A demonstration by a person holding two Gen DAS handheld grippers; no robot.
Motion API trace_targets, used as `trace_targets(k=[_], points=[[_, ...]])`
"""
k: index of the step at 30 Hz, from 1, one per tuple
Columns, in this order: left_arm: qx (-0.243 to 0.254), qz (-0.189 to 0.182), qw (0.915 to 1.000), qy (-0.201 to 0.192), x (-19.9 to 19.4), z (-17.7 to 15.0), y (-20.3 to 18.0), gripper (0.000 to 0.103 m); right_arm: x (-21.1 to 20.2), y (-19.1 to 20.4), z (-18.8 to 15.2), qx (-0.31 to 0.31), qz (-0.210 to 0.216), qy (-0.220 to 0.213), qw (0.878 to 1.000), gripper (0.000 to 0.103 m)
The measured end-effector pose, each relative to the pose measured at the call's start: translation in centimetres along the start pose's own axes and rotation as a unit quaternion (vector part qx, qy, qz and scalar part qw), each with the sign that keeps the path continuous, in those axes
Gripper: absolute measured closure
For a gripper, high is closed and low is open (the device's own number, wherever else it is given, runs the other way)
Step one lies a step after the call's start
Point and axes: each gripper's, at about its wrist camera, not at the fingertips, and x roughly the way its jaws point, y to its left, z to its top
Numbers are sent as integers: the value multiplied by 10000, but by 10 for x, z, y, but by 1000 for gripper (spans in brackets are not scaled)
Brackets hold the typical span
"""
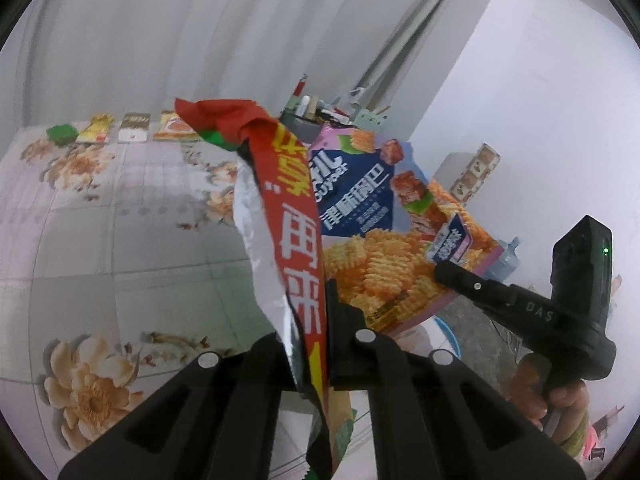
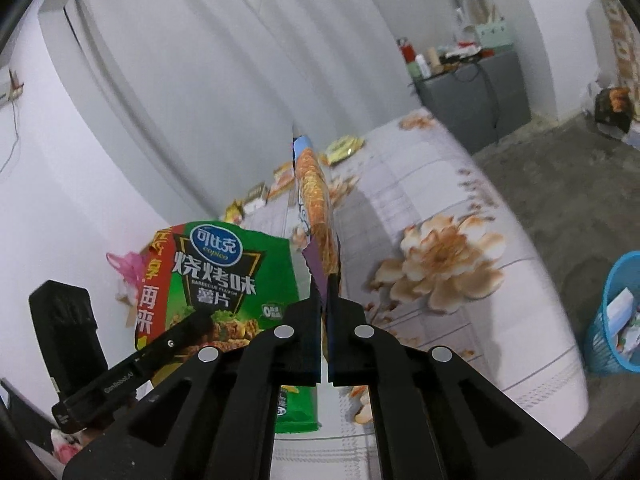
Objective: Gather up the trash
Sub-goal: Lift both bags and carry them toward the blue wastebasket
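My left gripper (image 1: 310, 320) is shut on an empty green and red chip bag (image 1: 288, 208), seen edge-on with its silver inside showing; the same bag shows its green front in the right wrist view (image 2: 224, 280). My right gripper (image 2: 328, 296) is shut on a blue and purple snack bag (image 2: 314, 200), seen edge-on; its printed front shows in the left wrist view (image 1: 384, 232), with the right gripper (image 1: 452, 272) at its corner. Both bags are held up above the floral table (image 2: 440, 264).
Several more wrappers (image 1: 132, 130) lie in a row along the table's far edge by the white curtain. A blue waste basket (image 2: 618, 320) holding papers stands on the floor right of the table. A grey cabinet (image 2: 476, 92) with clutter stands behind.
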Motion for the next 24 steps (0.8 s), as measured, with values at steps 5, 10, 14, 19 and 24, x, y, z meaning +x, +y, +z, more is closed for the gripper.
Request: trace_targets(k=[5,10,14,19,24], points=[[371,-215,9991,-57,6,15,-33,103,-33,-21,10,241,-100,-426,9988,103],[824,-595,9948,-77,19,27,-80,103,-78,-61,16,706,-274,-938,9927,103],[1181,-987,9881,17,40,33,-126,103,-118,-98,16,1100,-552,-1342,9833,103],[1625,-1345,9772,252,73,32,-185,103,-163,-154,3,1723,-886,-1818,9641,102],[1849,-1535,9691,560,107,23,-227,103,-185,-225,-22,2642,-993,-1962,9391,102]])
